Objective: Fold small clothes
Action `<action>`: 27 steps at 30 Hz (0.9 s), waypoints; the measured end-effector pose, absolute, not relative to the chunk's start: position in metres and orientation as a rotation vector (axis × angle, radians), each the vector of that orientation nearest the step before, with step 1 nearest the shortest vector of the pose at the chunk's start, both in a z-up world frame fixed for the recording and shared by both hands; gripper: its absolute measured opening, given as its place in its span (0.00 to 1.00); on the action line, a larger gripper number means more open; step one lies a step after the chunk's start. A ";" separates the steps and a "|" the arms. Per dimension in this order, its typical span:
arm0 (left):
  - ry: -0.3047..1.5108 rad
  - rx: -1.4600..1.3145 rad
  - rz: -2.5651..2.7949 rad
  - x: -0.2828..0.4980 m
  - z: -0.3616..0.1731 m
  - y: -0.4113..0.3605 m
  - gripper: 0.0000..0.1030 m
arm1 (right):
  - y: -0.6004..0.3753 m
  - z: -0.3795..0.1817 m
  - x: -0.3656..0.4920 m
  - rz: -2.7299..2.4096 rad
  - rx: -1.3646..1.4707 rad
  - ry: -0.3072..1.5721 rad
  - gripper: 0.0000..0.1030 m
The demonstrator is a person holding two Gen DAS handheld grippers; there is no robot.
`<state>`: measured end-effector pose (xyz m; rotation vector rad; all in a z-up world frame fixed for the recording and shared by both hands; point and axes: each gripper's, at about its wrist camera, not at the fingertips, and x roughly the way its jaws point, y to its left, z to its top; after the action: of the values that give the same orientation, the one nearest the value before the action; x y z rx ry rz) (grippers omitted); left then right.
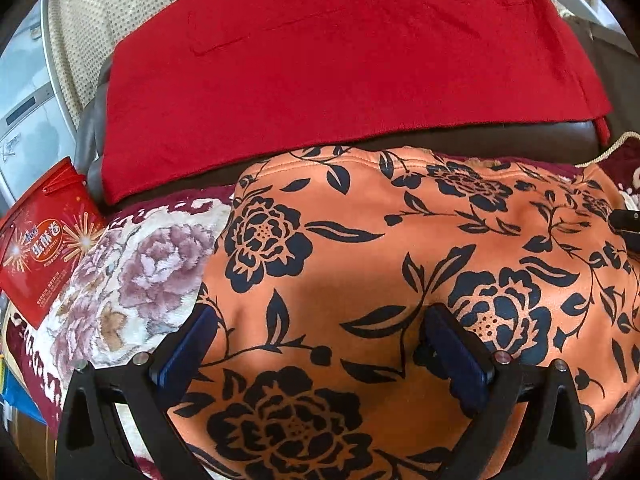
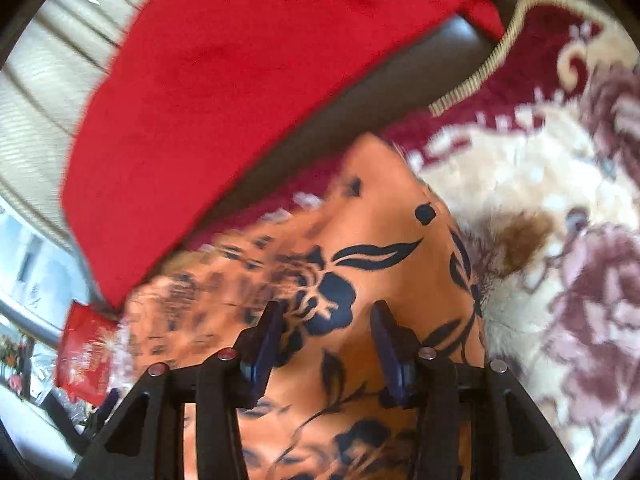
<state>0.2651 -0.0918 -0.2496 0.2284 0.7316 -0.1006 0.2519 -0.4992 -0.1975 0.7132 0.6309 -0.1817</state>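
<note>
Directly under both grippers lies the orange garment (image 1: 400, 248) with its dark flower print, spread flat on a plush floral blanket (image 1: 132, 276), its far edge just short of a red cloth (image 1: 340, 64) draped over a dark cushion. From the left wrist, the left gripper (image 1: 316, 320) stands wide apart above the near half of the garment, its blue pads on either side of a leafy stem, with no fabric pinched between them. From the right wrist, the right gripper (image 2: 328, 312) stands about half open over the garment's right end, near the edge where orange meets blanket; whether its pads (image 2: 268, 340) touch the cloth I cannot tell. That view is smeared, so the print to the left blurs. A red snack box (image 1: 44, 244) sits at the blanket's left, partly cut off. At the right rim of the left view a black tip pokes in, too little to name.
</note>
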 end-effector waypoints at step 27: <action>0.686 0.237 -0.178 0.245 -0.232 -0.088 1.00 | -0.424 -0.172 0.213 -0.002 0.549 0.632 0.52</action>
<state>0.2454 -0.0881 -0.2323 0.2368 0.6863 -0.1779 0.2127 -0.4236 -0.1721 0.5487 0.6324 -0.0020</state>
